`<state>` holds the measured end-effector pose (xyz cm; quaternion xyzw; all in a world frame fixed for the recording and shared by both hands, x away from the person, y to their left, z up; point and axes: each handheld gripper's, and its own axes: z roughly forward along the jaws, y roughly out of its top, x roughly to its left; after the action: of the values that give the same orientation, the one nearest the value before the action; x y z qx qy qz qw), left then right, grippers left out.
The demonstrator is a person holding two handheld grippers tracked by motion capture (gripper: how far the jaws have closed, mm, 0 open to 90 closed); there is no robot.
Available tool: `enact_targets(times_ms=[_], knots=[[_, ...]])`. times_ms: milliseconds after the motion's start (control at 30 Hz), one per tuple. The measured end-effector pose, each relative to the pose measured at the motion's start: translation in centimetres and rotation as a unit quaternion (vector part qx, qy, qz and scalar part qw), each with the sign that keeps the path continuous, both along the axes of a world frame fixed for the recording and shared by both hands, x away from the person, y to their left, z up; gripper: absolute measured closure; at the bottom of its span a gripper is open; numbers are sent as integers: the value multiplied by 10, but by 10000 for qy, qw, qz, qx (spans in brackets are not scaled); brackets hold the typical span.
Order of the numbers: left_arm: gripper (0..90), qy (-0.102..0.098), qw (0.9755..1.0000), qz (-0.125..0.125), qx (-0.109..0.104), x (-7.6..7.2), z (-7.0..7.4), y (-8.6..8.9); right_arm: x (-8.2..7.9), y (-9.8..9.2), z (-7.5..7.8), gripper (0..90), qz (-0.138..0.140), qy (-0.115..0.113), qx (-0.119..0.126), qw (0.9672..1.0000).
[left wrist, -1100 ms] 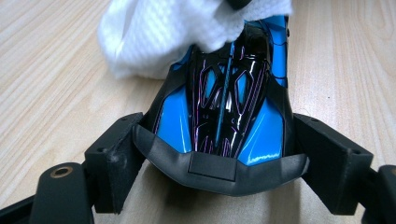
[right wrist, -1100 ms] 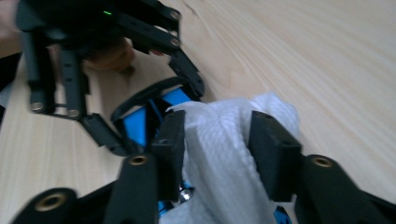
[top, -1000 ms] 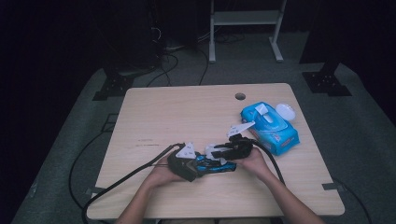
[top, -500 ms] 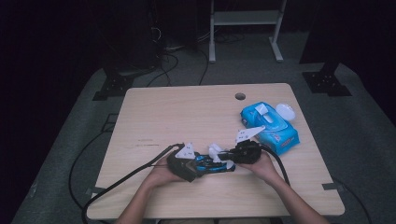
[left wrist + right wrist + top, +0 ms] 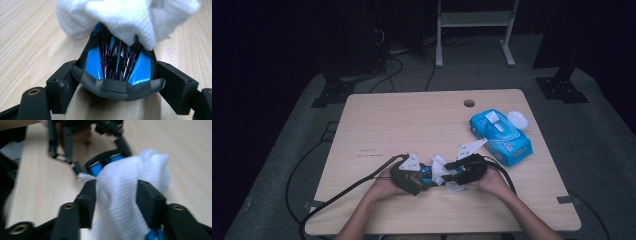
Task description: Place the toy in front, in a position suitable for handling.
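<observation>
In the high view, a blue toy (image 5: pixel 426 175) is held near the front edge of the table (image 5: pixel 412 120) by the left gripper (image 5: pixel 416 176). A white wipe (image 5: pixel 441 169) lies on it. In the left gripper view, the toy is squeezed between the jaws. In the blurry right gripper view, the right gripper (image 5: pixel 115 197) has just been opening; the wipe seems loose between its jaws.

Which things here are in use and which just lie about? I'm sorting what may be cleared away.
In use: blue and black toy, white wipe, left gripper, right gripper.
Lying about: blue wipes pack, white lid.
</observation>
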<state>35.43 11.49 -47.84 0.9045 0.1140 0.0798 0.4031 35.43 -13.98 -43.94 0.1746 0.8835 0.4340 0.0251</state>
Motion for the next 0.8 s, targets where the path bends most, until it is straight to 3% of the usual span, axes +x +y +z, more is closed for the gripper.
enact_targets(times_ms=[133, 267, 333, 500, 567, 600, 700, 733, 800], knots=[[223, -35, 10000, -28, -1, 1, 0, 0, 13, 7, -3, 404, -157, -144, 161, 9996], [224, -30, 10000, -41, -18, 1, 0, 0, 27, 16, -10, 441, -306, 100, 305, 9990], [224, -36, 10000, -48, -4, 1, 0, 0, 35, 21, -13, 453, -251, 402, 470, 9978], [225, -25, 10000, -54, 15, 1, 0, 0, 46, 35, -23, 595, -434, 986, 282, 9938], [225, -17, 10000, -56, 12, 1, 0, 0, 48, 35, -28, 703, -398, 1269, 530, 9897], [225, -20, 10000, -54, 13, 1, 0, 0, 48, 35, -29, 757, -473, 1213, 537, 9900], [227, -45, 10000, -69, 11, 1, 0, -1, 48, 34, -27, 778, -425, 1154, 496, 9912], [227, -35, 10000, -72, 22, 1, 0, -1, 46, 35, -24, 851, -401, 971, 405, 9936], [227, -16, 10000, -79, 29, 1, 1, 0, 40, 33, -16, 871, -471, 605, 448, 9961]])
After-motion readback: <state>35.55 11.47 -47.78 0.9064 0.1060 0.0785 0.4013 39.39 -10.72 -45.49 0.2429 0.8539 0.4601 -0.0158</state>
